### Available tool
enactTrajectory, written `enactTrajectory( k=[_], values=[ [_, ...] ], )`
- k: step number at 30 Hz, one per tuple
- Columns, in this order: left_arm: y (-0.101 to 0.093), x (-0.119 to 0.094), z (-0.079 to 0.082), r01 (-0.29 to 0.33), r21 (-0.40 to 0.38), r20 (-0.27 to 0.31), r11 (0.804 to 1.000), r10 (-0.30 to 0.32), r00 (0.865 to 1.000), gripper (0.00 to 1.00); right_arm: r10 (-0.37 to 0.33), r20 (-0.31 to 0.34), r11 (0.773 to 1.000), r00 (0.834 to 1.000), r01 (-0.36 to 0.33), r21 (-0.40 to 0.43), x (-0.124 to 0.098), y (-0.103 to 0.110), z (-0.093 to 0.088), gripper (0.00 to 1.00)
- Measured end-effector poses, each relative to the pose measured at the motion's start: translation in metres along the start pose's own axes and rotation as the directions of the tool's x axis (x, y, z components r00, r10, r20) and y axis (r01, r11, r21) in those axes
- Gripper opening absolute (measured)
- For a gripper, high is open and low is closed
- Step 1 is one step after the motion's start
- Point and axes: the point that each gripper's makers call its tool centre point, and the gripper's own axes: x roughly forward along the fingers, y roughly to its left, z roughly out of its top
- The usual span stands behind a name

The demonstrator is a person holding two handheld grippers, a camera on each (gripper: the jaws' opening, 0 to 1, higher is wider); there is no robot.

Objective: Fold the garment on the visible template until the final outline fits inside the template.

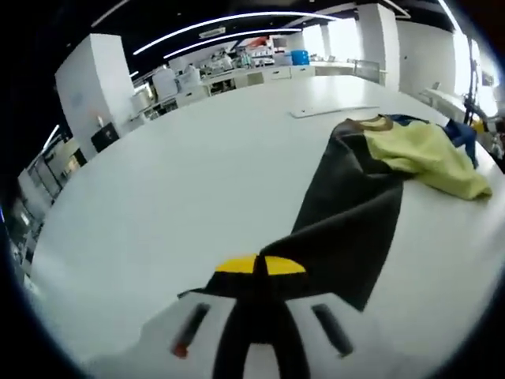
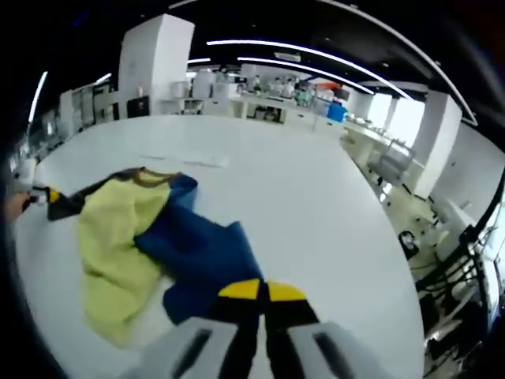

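In the left gripper view my left gripper (image 1: 260, 267) sits at the bottom centre, its jaws clamped together on a black part of the garment (image 1: 359, 213). The cloth runs from there to the upper right, where its yellow part lies bunched on the white tabletop (image 1: 181, 174).

In the right gripper view my right gripper (image 2: 262, 292) is at the bottom centre, jaws shut on a blue part of the garment. The yellow and black parts spread toward the left of the frame, where my other gripper pinches the black end at the left edge.
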Motion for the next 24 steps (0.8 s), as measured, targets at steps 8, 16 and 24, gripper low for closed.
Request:
enactTrajectory(
  k=[8, 16, 24],
  values=[
    [0.019, 0.011, -0.002, -0.036, 0.052, -0.021, 0.998, 0.037, 0.999, 0.00, -0.055, -0.048, 0.998, 0.997, 0.055, -0.009, 0.006, -0.022, -0.017, 0.00],
    [0.034, 0.015, 0.005, -0.051, 0.126, -0.035, 0.991, 0.056, 0.998, 0.00, -0.059, -0.056, 0.998, 0.997, 0.057, -0.036, 0.013, -0.033, -0.027, 0.00],
    [0.049, 0.024, 0.008, -0.052, 0.134, -0.062, 0.990, 0.061, 0.996, 0.00, -0.098, -0.113, 0.995, 0.989, 0.093, -0.048, 0.019, -0.057, -0.041, 0.00]
  ],
)
